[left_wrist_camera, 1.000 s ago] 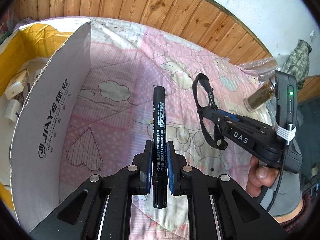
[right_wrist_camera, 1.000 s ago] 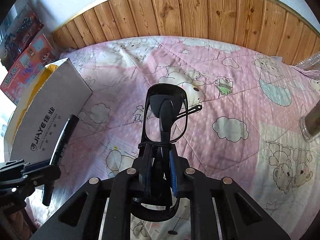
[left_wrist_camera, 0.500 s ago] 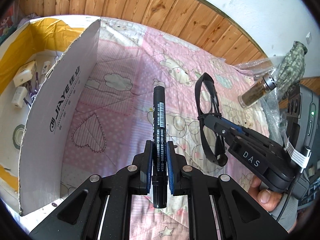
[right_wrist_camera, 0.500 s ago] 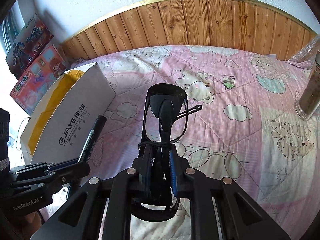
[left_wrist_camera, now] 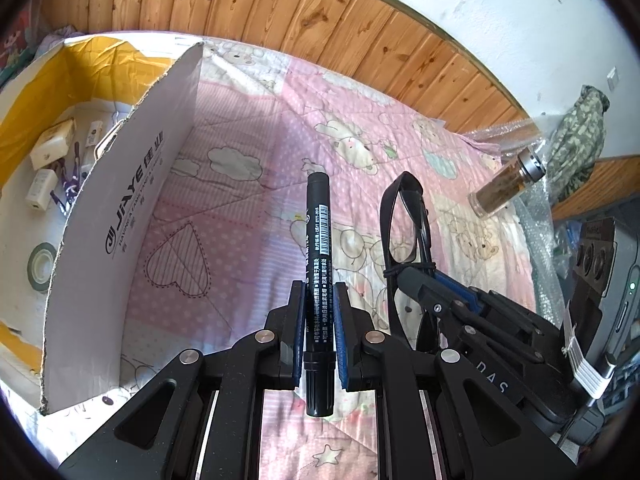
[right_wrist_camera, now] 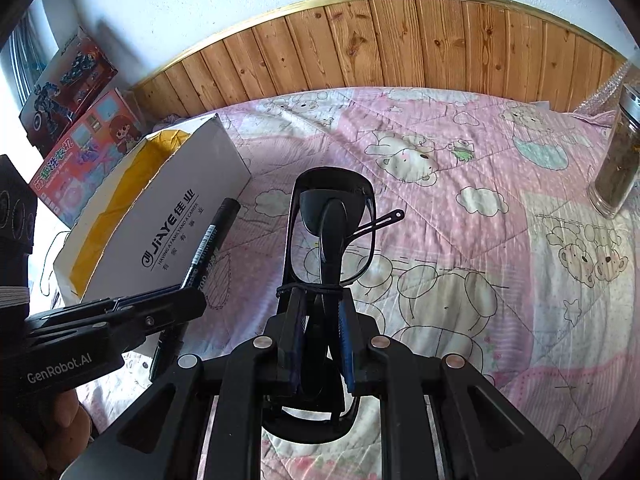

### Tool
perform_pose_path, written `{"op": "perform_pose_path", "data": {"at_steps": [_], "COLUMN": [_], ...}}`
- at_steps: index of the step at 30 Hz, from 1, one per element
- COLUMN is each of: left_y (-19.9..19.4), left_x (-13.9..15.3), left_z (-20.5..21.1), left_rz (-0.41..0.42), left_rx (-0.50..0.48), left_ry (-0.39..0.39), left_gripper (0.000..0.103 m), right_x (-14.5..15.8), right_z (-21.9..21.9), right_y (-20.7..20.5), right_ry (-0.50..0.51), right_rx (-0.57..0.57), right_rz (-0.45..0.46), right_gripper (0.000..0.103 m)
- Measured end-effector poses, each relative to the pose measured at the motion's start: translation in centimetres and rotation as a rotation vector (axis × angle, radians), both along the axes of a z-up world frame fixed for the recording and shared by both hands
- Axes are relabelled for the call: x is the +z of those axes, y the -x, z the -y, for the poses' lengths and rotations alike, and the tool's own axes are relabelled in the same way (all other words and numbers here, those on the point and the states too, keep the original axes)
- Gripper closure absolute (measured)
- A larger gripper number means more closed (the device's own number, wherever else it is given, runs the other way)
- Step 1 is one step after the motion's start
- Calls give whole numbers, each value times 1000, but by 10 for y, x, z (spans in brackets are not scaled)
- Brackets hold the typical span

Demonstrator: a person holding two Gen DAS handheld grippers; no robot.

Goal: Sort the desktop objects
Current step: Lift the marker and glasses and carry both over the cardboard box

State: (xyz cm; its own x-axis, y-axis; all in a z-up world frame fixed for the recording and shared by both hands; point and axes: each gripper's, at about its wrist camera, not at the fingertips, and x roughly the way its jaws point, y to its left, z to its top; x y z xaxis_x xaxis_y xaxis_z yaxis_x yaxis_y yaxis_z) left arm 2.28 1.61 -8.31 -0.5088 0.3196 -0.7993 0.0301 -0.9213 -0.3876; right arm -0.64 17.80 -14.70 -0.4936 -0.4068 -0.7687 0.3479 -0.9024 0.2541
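Note:
My left gripper (left_wrist_camera: 318, 292) is shut on a black marker pen (left_wrist_camera: 317, 240) that points forward above the pink quilt. It also shows in the right wrist view (right_wrist_camera: 208, 240), held beside the white cardboard box (right_wrist_camera: 160, 236). My right gripper (right_wrist_camera: 318, 300) is shut on folded black glasses (right_wrist_camera: 332, 216), which stand upright in it. They also show in the left wrist view (left_wrist_camera: 406, 236), just right of the marker. The open box (left_wrist_camera: 120, 216) lies to the left and holds small white items and a tape roll (left_wrist_camera: 40, 264).
A glass jar (left_wrist_camera: 504, 188) with brown contents lies at the quilt's right side, also in the right wrist view (right_wrist_camera: 618, 160). Bubble wrap (left_wrist_camera: 540, 240) and a camouflage cloth (left_wrist_camera: 576, 136) lie beyond it. Toy boxes (right_wrist_camera: 84, 152) stand at the far left by the wooden wall panel.
Both grippers have pulled back and risen, keeping the marker and glasses. More of the box's inside and the far wall come into view. The grippers now sit closer together.

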Motion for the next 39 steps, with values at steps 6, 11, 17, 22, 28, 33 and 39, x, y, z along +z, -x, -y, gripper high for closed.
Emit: {"op": "perform_pose_path", "data": {"at_steps": [6, 11, 17, 22, 28, 33, 39], "left_y": [-2, -3, -4, -4, -4, -4, -3], "left_x": [4, 6, 9, 10, 13, 22, 28], "left_z": [0, 0, 1, -1, 0, 6, 13], "left_rz": [-8, -12, -21, -27, -33, -52, -64], "left_rx": [1, 0, -4, -8, -1, 19, 38], "left_ry": [-7, -9, -9, -7, -3, -6, -15], "left_gripper": [90, 90, 90, 90, 90, 90, 90], "right_x": [5, 8, 16, 21, 25, 36, 47], "right_z": [8, 12, 16, 21, 23, 27, 34], "right_y": [-15, -26, -35, -40, -41, -44, -50], "right_ry": [11, 19, 37, 48, 60, 77, 87], "right_rx": [22, 33, 45, 60, 68, 80, 97], "right_rz": [-6, -12, -26, -38, -40, -57, -76], "right_gripper": [86, 86, 86, 86, 86, 86, 86]}}
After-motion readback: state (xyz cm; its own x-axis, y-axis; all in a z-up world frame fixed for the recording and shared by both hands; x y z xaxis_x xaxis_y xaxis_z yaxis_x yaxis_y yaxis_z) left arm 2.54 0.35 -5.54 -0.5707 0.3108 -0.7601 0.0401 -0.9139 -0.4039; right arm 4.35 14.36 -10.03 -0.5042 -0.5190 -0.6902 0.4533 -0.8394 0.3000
